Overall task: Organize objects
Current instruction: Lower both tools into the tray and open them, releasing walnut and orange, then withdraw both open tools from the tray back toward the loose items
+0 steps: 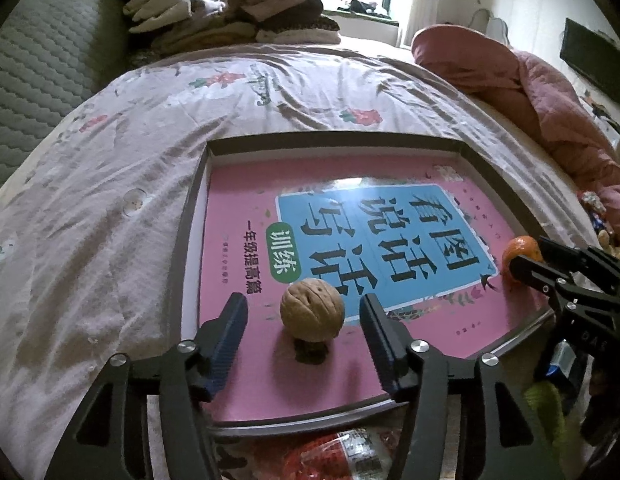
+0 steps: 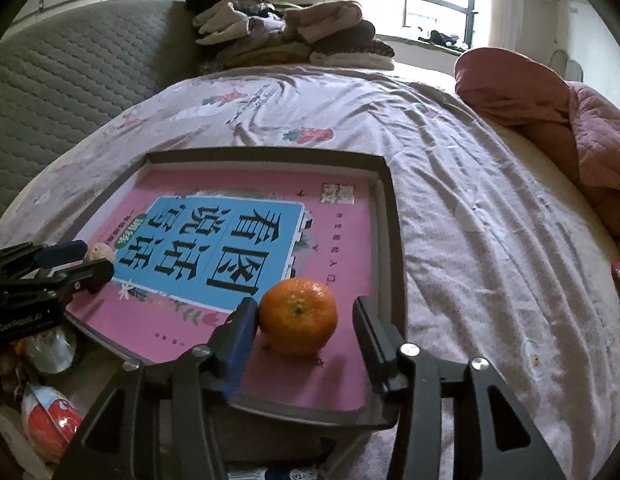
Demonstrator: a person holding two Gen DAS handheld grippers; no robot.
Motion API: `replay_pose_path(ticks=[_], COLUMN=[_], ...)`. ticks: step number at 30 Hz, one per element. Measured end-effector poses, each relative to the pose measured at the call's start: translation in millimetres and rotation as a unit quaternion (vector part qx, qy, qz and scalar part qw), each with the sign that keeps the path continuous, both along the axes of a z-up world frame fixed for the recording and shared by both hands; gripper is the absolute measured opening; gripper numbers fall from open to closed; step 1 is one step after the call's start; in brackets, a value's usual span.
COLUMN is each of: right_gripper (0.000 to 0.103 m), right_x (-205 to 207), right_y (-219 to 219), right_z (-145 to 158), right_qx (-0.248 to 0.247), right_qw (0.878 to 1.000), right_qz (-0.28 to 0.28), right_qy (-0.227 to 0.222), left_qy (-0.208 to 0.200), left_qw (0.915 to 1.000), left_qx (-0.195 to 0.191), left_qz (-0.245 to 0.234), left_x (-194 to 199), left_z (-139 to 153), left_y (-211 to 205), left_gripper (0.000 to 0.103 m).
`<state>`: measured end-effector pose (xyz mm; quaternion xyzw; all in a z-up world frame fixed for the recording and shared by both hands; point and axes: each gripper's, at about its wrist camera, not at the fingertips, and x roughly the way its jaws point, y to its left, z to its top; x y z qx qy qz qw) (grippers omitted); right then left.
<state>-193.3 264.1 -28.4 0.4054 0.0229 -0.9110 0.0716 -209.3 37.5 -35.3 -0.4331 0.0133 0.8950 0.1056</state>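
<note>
Left gripper (image 1: 303,320): jaws apart, one on each side of the walnut (image 1: 312,307), with a gap on both sides; neither pad touches it.
Walnut: sits free on the pink workbook (image 1: 245,264), near its front edge.
Right gripper (image 2: 305,328): jaws apart around the mandarin (image 2: 297,317); the blue-padded jaw looks to be touching the fruit or just beside it, and the other jaw stands clear.
Mandarin: rests on the workbook's near right part, stem end facing the camera.
Workbook: lies flat in a shallow dark-rimmed tray (image 1: 189,216) on the floral bedsheet (image 1: 109,168).
Left wrist view only: the walnut's furrowed shell up close; the mandarin shows only as a sliver behind the right gripper's fingers.
Right wrist view only: the tray's right rim and the sheet beyond it; the walnut is mostly hidden behind the left gripper.
Both views: folded clothes (image 2: 285,36) stacked at the bed's far end, a pink quilt (image 2: 550,120) on the right, and a red-and-white packet (image 1: 350,452) by the tray's near edge.
</note>
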Motion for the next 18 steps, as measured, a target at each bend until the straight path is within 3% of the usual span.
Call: replay_pose_path(ticks=[7,9,18], right_gripper=[0.051,0.052,0.057], right_x=[10,14,38], right_y=[0,-2,-9], right_z=[21,30,62], right_qx=[0.005,0.005,0.010], right_qw=[0.999,0.999,0.994], right_qz=[0.000,0.003,0.018], right_qy=[0.036,0.052,0.108], left_qy=[0.021,0.032,0.084], left_qw=[0.9997,0.9993,0.9955], left_qx=[0.011,0.018,0.029], left_qz=[0.010,0.012,0.031], left_x=[10,16,44], left_z=[20,31,70], left_y=[-7,-9,-20], left_gripper=[0.066,0.073,0.077])
